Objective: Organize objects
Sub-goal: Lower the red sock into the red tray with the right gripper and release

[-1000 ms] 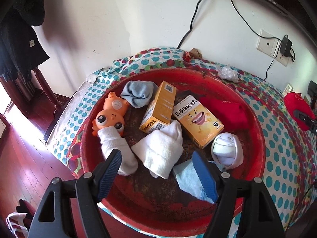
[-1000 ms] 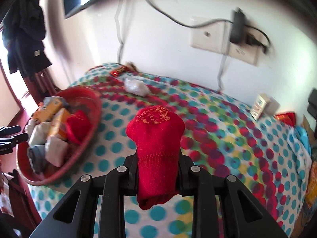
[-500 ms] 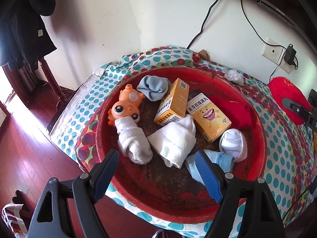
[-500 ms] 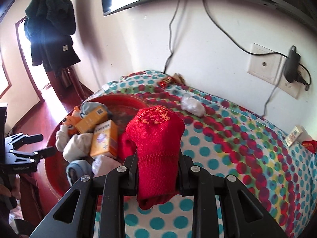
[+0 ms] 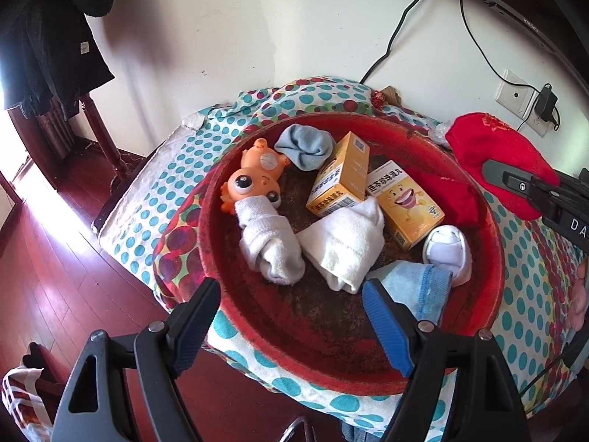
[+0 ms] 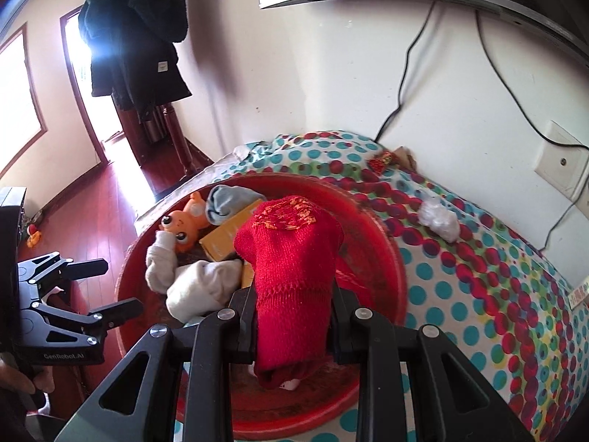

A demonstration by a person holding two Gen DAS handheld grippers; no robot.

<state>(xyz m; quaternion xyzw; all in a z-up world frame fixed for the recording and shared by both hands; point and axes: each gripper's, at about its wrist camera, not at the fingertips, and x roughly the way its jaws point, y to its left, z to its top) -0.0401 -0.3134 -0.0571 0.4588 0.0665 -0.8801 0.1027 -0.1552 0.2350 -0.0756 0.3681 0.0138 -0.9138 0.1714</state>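
A red basin (image 5: 331,379) on the dotted cloth holds an orange toy (image 5: 254,180), two yellow boxes (image 5: 342,176), white rolled socks (image 5: 268,246), a grey-blue sock (image 5: 305,147), a light blue sock (image 5: 423,287) and a red sock (image 5: 449,195). My left gripper (image 5: 291,287) stands open over the basin's near rim with nothing between its fingers. My right gripper (image 6: 294,294) is shut on another red sock (image 6: 291,258), which hangs upright above the basin (image 6: 397,269). That held sock (image 5: 493,154) also shows at the right in the left wrist view. The left gripper (image 6: 123,285) shows at the left of the right wrist view.
The dotted cloth (image 6: 478,294) covers the table to the right of the basin, with a crumpled plastic wad (image 6: 438,217) and a red wrapper (image 6: 383,158) near the wall. A socket (image 6: 563,162) and cables sit on the wall. A dark coat (image 6: 140,37) hangs at the left above wooden floor.
My right gripper has carried the red sock leftward from above the cloth to above the basin. The left gripper has drawn back toward the near rim and its jaws stand a little wider.
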